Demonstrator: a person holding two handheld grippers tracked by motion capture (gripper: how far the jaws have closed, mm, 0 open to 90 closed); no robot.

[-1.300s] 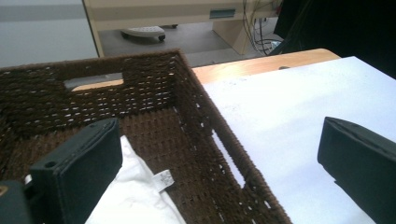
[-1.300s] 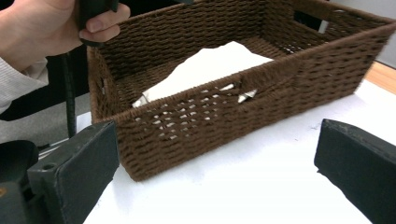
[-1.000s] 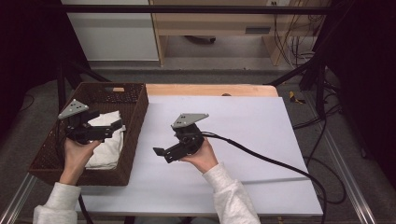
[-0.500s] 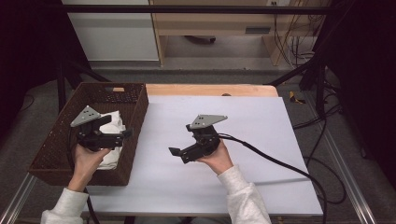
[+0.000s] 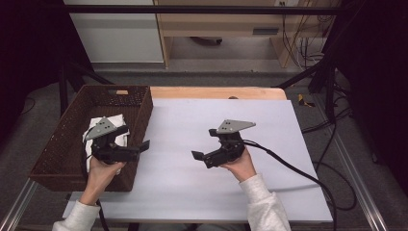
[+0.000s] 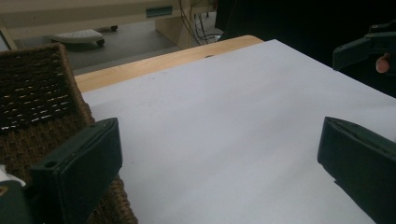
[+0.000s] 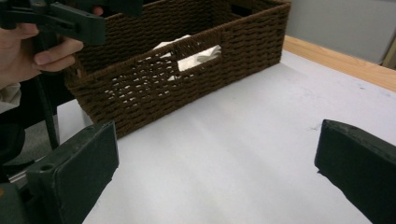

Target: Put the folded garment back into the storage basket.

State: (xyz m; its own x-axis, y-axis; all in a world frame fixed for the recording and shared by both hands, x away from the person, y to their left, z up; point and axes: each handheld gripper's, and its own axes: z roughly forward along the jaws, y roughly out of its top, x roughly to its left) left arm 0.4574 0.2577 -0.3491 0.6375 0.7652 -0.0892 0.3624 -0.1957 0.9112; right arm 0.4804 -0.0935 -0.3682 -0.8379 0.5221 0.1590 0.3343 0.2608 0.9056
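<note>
Two grippers are up off the table, one in each of the person's hands, and both stand wide open with nothing between their jaws. From the high view the left gripper (image 5: 144, 144) hangs over the right-hand wall of the brown wicker basket (image 5: 67, 139), its tips poking out past the rim toward three o'clock, over the edge of the white sheet (image 5: 269, 125) that covers the tabletop. Behind it, inside the basket at about ten o'clock from the hand, lies a folded white cloth (image 5: 115, 122), partly hidden by the gripper's grey plate; the cloth also glimmers through the weave in the right gripper view (image 7: 187, 58). Its own camera looks out across the bare sheet with a corner of the basket at nine o'clock. The right gripper (image 5: 197, 155) floats near the middle of the sheet, well apart from the basket, tips aimed toward nine o'clock at the left gripper, its cable (image 5: 298, 171) trailing off toward four o'clock.
</note>
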